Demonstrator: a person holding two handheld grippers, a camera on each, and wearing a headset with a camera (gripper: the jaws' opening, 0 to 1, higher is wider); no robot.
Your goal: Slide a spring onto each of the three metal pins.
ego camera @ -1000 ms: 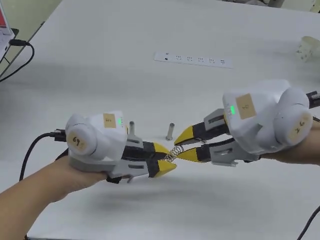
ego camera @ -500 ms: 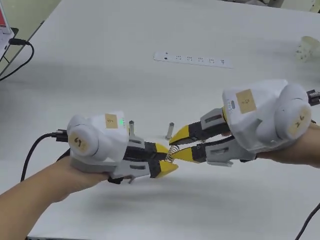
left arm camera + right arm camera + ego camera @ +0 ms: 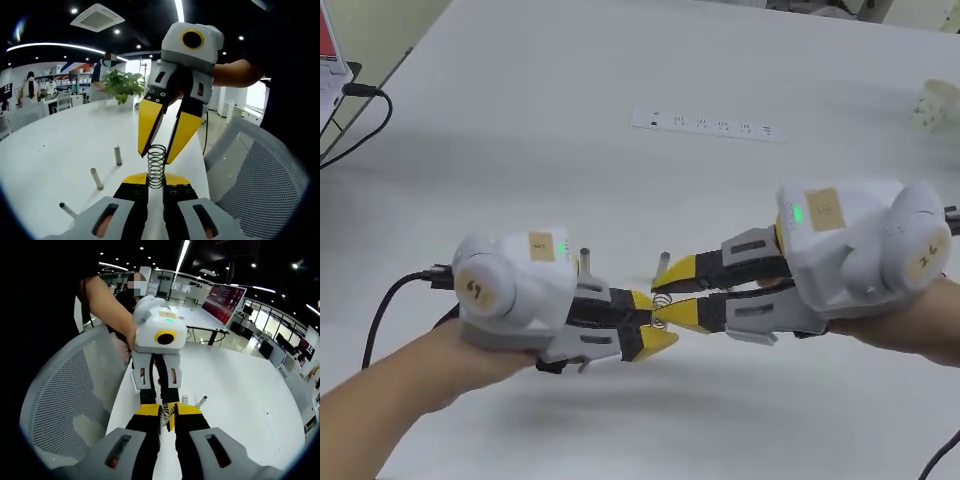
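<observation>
Left gripper (image 3: 156,181) jaws clamped on one end of spring (image 3: 156,167); right gripper (image 3: 156,155) jaws narrow, pinching other end; three pins (image 3: 96,178) upright on worktop (image 3: 55,145).

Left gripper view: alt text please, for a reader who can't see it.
The left gripper pinches the lower end of a small coil spring, while the right gripper, reaching in from above, grips its upper end between yellow-tipped jaws. Three metal pins stand on the white table at left.
</observation>
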